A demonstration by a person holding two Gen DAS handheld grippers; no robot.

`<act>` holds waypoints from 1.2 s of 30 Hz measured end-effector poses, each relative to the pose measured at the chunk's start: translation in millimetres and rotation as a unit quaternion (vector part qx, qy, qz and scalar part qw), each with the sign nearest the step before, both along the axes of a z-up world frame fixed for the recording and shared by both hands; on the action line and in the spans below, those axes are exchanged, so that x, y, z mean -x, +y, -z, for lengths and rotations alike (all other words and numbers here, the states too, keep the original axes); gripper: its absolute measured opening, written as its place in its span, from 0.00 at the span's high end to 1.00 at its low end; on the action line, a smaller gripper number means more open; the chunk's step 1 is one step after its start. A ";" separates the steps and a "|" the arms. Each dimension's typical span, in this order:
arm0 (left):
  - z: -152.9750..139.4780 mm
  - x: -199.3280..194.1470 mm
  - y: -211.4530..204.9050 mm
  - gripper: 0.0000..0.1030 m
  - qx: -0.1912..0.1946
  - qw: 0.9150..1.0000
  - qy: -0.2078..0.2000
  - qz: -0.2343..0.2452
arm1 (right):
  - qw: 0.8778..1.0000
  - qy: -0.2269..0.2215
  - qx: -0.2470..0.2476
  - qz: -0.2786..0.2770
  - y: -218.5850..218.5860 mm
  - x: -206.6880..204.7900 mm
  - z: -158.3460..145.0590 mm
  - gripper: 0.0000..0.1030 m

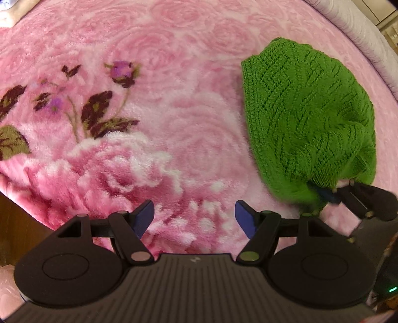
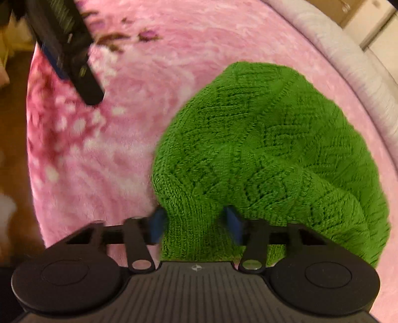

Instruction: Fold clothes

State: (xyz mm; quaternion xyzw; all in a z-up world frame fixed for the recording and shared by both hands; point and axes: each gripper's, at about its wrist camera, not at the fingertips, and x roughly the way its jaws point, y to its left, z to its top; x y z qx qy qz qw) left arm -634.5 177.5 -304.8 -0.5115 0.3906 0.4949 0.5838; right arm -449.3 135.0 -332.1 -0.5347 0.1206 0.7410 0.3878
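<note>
You are working over a plush pink blanket (image 1: 189,104) printed with large roses, with a sprig of purple buds and dark leaves (image 1: 99,99) on your left. Along the far right edge runs a pale quilted border (image 2: 348,64), and past it you can glimpse cream cabinet fronts (image 1: 383,12). At the near left, brown wooden floor (image 2: 12,154) shows beside the blanket. The light is warm and indoor, slightly yellow
</note>
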 end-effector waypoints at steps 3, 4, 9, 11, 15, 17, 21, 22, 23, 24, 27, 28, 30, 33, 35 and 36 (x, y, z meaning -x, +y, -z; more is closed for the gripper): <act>-2.8 -13.0 2.1 0.35 -0.006 1.000 0.001 0.005 | 0.987 0.108 0.049 0.107 30.3 -42.4 -26.8 0.91; -3.6 -19.0 3.1 0.35 -0.008 1.000 0.002 0.009 | 0.977 0.143 0.057 0.149 40.4 -61.2 -38.3 0.91; -4.2 -62.6 11.1 0.35 -0.014 0.999 -0.009 0.034 | 0.884 0.323 0.058 0.333 78.7 -192.4 -99.4 0.91; -4.3 -84.8 13.7 0.35 -0.015 0.999 -0.018 0.045 | 0.850 0.356 0.033 0.387 85.3 -245.0 -120.3 0.91; -1.9 -129.3 16.0 0.35 -0.012 0.997 -0.033 0.070 | 0.772 0.376 0.014 0.512 75.1 -347.7 -129.7 0.91; 1.1 -154.2 15.4 0.35 -0.011 0.995 -0.040 0.088 | 0.732 0.367 0.028 0.573 60.2 -388.5 -116.6 0.91; 9.1 -207.9 12.2 0.35 -0.012 0.990 -0.056 0.132 | 0.646 0.362 0.074 0.668 29.1 -449.3 -79.3 0.91; 11.7 -221.5 10.4 0.35 -0.014 0.987 -0.062 0.147 | 0.638 0.366 0.080 0.673 27.2 -455.0 -75.6 0.91; 14.1 -234.8 7.8 0.35 -0.018 0.984 -0.068 0.161 | 0.634 0.371 0.084 0.674 26.6 -459.2 -73.4 0.90; 16.3 -247.8 4.3 0.35 -0.026 0.981 -0.074 0.177 | 0.630 0.375 0.089 0.674 26.1 -463.4 -71.2 0.90; 22.7 -285.1 -6.5 0.35 -0.049 0.970 -0.094 0.220 | 0.617 0.388 0.102 0.677 24.5 -476.0 -64.6 0.90; 24.8 -294.1 -10.0 0.35 -0.054 0.966 -0.104 0.229 | 0.613 0.392 0.106 0.678 23.9 -480.2 -62.4 0.90; 28.2 -308.0 -14.2 0.34 -0.069 0.961 -0.114 0.242 | 0.611 0.399 0.111 0.675 26.4 -488.1 -60.2 0.90; 33.5 -323.0 -14.7 0.27 -0.088 0.956 -0.128 0.251 | 0.623 0.403 0.112 0.661 37.2 -496.9 -61.8 0.89; 39.3 -330.7 -12.9 0.27 -0.094 0.956 -0.137 0.243 | 0.628 0.405 0.115 0.654 44.0 -500.6 -62.1 0.89; 41.7 -333.8 -12.0 0.27 -0.096 0.956 -0.142 0.237 | 0.630 0.405 0.117 0.652 47.4 -501.6 -61.6 0.89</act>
